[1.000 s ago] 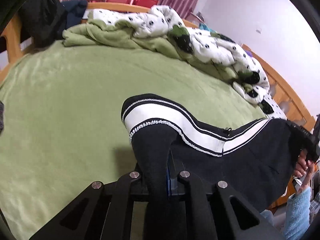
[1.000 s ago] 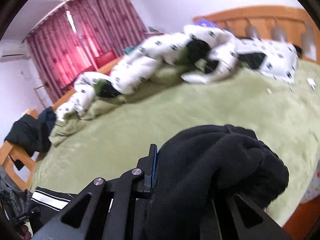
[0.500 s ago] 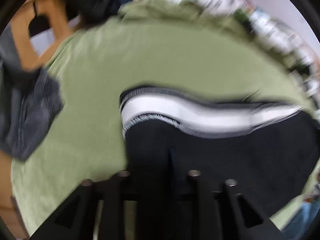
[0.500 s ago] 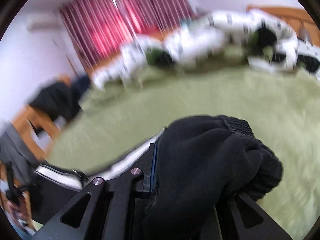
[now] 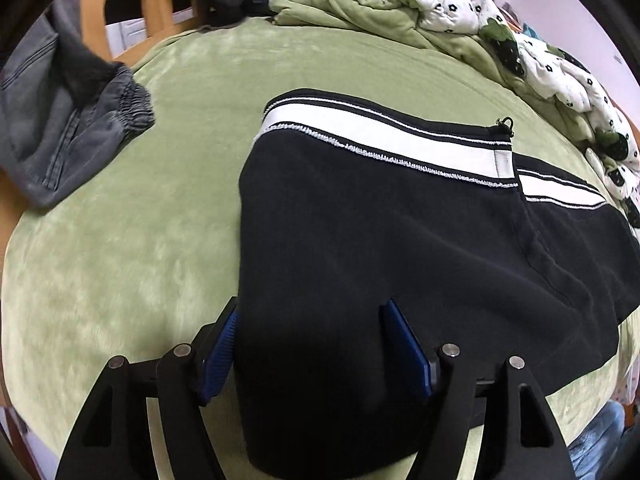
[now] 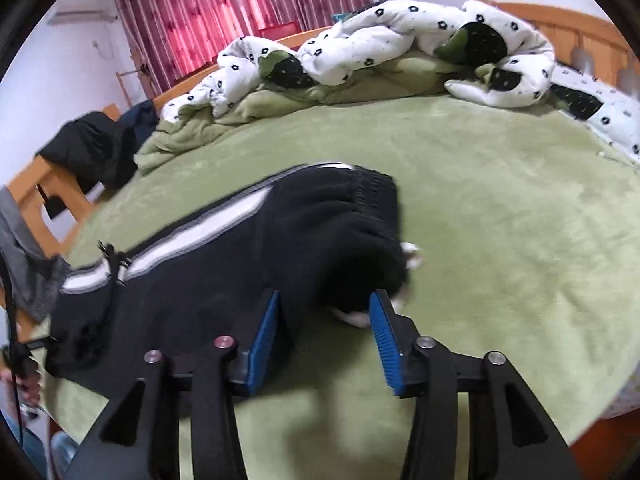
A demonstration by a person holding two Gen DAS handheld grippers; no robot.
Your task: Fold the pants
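Both grippers let go, pants down on the bed.

Left gripper (image 5: 310, 344) jaws have just been opening: black cloth lies between the blue pads but isn't pinched. Right gripper (image 6: 324, 328) same, jaws just opened, bunched cuff end sits loose between them. Pants (image 5: 400, 232) lie spread ahead of both tools, white side stripe (image 5: 380, 136) on the far edge, zip pull beyond it. Judgement: thick soft knit, light, limp, no slip risk; it'll sag and bunch, so pinch at hem or waistband corners, both layers. Green blanket (image 5: 120, 260) under it is plush, some drag likely. Grey jeans (image 5: 60, 128) off left, rumpled quilt (image 6: 360, 40) far side, red curtains (image 6: 240, 12) behind.
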